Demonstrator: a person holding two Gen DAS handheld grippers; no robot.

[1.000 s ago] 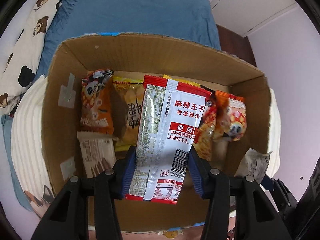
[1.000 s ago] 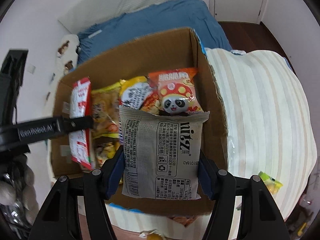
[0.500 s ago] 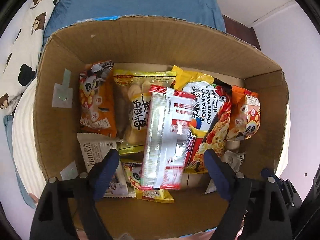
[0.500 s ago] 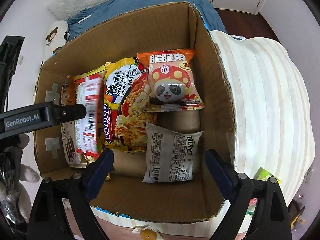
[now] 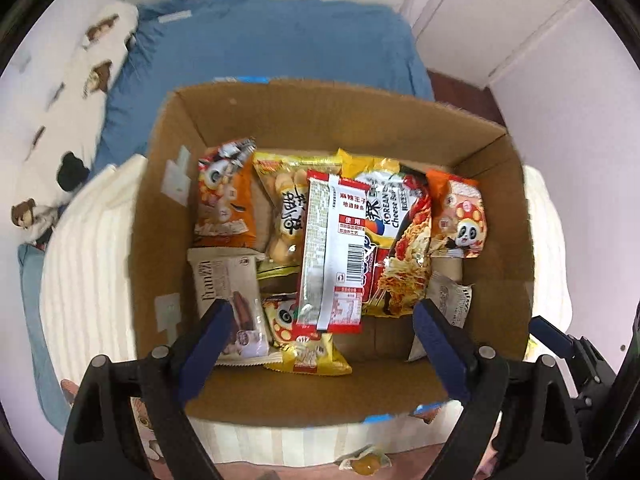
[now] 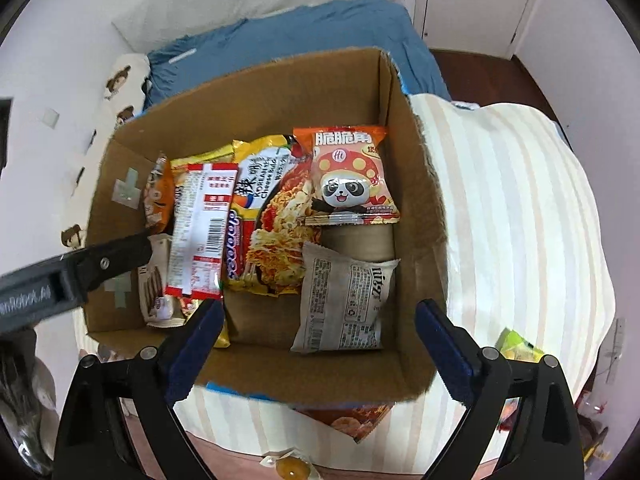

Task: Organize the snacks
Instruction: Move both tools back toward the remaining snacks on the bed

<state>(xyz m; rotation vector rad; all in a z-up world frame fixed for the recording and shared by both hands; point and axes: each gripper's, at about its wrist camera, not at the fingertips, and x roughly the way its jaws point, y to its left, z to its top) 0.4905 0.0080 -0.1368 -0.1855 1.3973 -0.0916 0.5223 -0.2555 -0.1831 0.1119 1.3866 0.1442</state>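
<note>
An open brown cardboard box fills the middle of both wrist views, standing on a cream striped cover with a blue blanket behind it toward the top of the frame. Snack packets lie flat on its floor. In the left wrist view the red-and-silver spicy strip packet lies back side up in the centre, barcode showing, across a yellow noodle bag printed with Korean cheese noodles. An orange panda packet sits at the right, a grey-beige biscuit packet below it, a second orange packet at upper left, and a beige Franzzi wafer packet at lower left.

The left gripper hangs over the near edge of the box with its blue-padded jaws wide apart, having just been opening, nothing between them. The right gripper likewise stands wide, jaws just opened further, and the biscuit packet lies free below
</note>
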